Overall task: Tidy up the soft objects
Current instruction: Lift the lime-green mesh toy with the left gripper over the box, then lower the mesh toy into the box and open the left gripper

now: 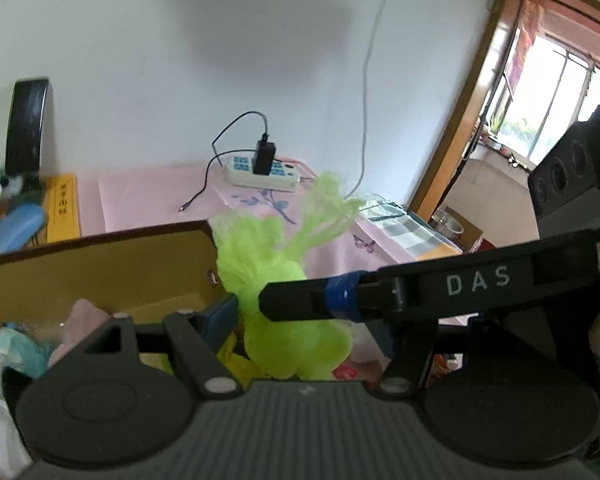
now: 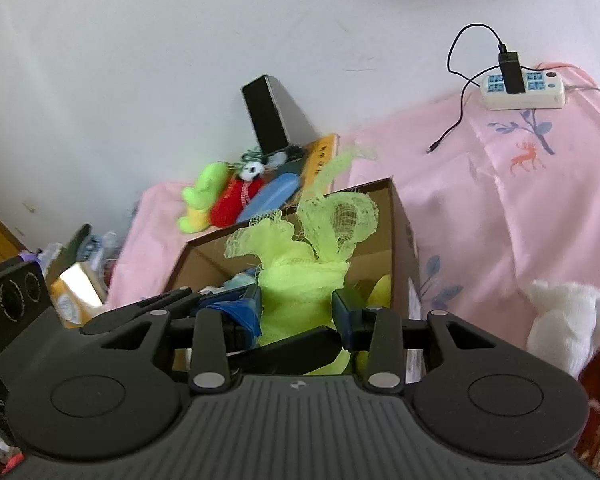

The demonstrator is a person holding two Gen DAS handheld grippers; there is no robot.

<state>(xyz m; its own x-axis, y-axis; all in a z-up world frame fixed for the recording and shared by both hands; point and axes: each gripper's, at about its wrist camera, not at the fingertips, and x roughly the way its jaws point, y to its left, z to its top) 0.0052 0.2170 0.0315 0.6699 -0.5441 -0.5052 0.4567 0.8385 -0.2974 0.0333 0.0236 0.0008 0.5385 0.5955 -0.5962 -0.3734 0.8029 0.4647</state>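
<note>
Jaws — both grippers clamped on green mesh cloth [image 2: 300, 280] | above cardboard box [image 2: 400, 216]

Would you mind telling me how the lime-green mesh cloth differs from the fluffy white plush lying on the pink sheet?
The lime-green mesh cloth is thin open netting, bunched with loose ends sticking up; the fluffy white plush is thick and furry. The cloth is pinched in the right gripper above the cardboard box; the plush lies free on the pink sheet, outside the box. Both are soft.
</note>
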